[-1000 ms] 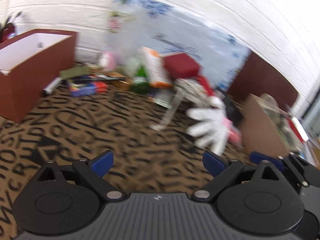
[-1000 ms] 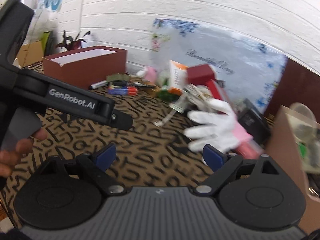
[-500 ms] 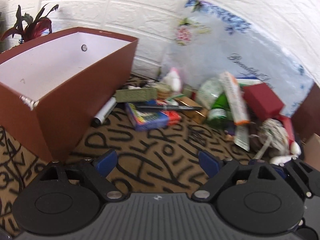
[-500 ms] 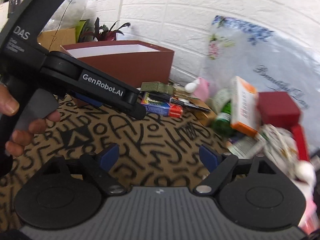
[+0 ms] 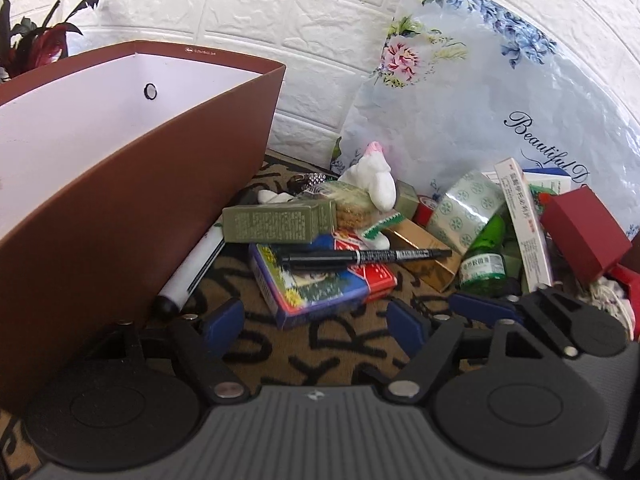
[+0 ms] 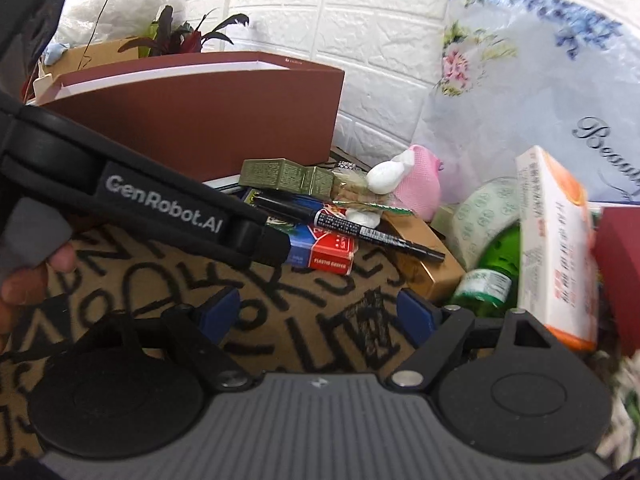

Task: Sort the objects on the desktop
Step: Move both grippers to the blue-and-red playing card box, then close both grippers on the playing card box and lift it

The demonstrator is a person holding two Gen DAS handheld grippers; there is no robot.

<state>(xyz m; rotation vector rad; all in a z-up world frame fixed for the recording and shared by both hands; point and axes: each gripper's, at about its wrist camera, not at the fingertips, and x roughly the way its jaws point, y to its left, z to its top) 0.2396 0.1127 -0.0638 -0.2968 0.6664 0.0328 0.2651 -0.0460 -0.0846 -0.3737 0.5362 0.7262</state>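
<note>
My left gripper (image 5: pixel 316 320) is open and empty, just short of a colourful card box (image 5: pixel 320 284) with a black pen (image 5: pixel 364 257) lying across it. An olive green box (image 5: pixel 278 224), a white marker (image 5: pixel 192 276), a green bottle (image 5: pixel 484 260) and a dark red box (image 5: pixel 584 232) lie in the pile. My right gripper (image 6: pixel 318 316) is open and empty over the mat, near the same card box (image 6: pixel 324 250), pen (image 6: pixel 372 234) and green bottle (image 6: pixel 492 268).
A tall brown box (image 5: pixel 132 200) with a white inside stands at the left, also in the right wrist view (image 6: pixel 224 112). A flowered bag (image 5: pixel 492 112) leans on the white brick wall. A lettered mat (image 6: pixel 312 300) covers the table. An orange-and-white carton (image 6: pixel 556 240) stands at the right.
Both grippers have swung left and moved closer to the pile by the brown box. The white glove at the right has left both views. Both stay open.
</note>
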